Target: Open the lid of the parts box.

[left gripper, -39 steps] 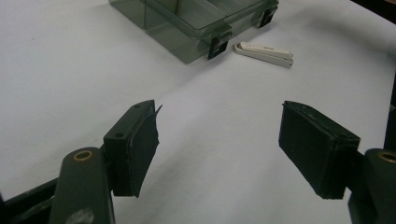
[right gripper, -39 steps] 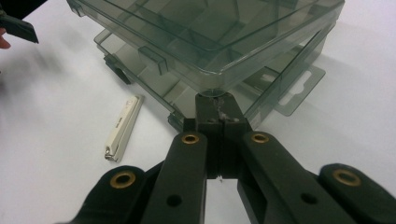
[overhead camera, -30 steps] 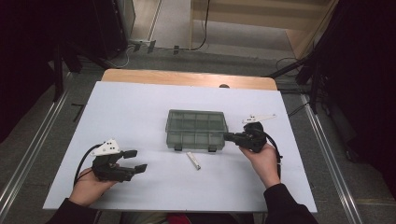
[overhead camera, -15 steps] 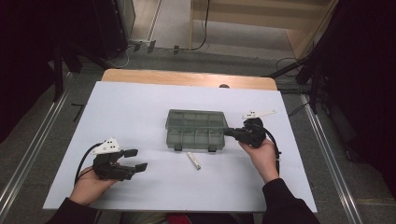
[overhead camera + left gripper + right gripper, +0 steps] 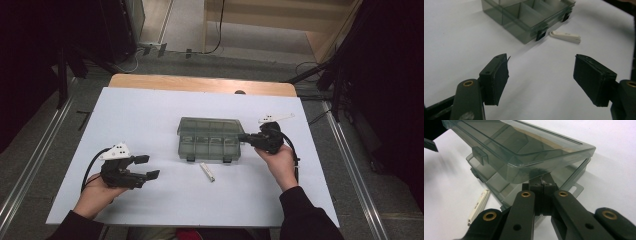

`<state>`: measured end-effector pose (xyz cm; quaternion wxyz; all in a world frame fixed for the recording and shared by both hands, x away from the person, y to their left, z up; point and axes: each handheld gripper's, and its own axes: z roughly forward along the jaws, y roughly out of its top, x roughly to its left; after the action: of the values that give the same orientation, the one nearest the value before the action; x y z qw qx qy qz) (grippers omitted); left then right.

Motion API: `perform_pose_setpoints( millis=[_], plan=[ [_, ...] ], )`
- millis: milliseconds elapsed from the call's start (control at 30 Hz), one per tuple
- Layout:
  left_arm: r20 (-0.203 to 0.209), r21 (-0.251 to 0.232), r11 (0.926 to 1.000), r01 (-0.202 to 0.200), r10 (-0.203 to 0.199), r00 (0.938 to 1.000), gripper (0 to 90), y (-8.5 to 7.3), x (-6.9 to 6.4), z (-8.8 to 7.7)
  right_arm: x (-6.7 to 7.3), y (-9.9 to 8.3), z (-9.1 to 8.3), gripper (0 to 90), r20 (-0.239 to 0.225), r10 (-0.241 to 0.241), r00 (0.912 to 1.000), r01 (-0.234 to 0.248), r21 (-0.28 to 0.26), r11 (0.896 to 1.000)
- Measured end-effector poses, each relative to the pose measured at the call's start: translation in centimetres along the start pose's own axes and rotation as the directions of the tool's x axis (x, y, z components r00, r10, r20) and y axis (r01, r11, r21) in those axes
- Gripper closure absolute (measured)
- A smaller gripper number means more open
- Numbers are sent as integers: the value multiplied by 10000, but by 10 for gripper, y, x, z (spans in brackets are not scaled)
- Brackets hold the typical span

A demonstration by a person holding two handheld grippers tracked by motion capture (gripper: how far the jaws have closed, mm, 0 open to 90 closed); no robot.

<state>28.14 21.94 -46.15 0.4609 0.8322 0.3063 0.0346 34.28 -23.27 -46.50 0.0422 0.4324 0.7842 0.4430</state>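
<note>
A smoky transparent compartment box (image 5: pixel 210 137) lies mid-table, its latches facing me. My right gripper (image 5: pixel 243 137) is shut, and its tips are wedged at the box's right end. In the right gripper view the closed tips (image 5: pixel 541 183) sit under the lid's edge (image 5: pixel 524 147), and the lid stands slightly off the base. A small white stick (image 5: pixel 207 171) lies just in front of the box (image 5: pixel 478 206). My left gripper (image 5: pixel 147 166) rests at the front left, open with nothing between its jaws (image 5: pixel 540 77), pointing toward the box (image 5: pixel 524 17) and the stick (image 5: pixel 565 36).
The white tabletop (image 5: pixel 150 115) has a wooden strip (image 5: pixel 200 84) along its far edge. Metal rails run down both sides of the table. Cables trail from both grippers.
My right hand and gripper have shifted slightly away from me at the box's right end. The left gripper has stayed put.
</note>
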Motion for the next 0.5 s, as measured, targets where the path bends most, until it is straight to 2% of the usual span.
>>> perform_pose_setpoints(
  millis=[67, 300, 500],
  plan=[
    [-20, 117, 9998, -187, 187, 9998, 278, 6, -1, 0, 0, 1, 0, 900, -9, 7, 10000, -7, 23, 10000],
    [248, 399, 9992, -91, 81, 9997, 251, 17, 3, 10, 0, 4, 0, 900, -76, 41, 10000, -42, -12, 10000],
    [189, 366, 9993, -85, 79, 9998, 252, 27, 9, 19, 2, 6, 2, 900, -134, 38, 9999, -39, -69, 10000]
  ],
)
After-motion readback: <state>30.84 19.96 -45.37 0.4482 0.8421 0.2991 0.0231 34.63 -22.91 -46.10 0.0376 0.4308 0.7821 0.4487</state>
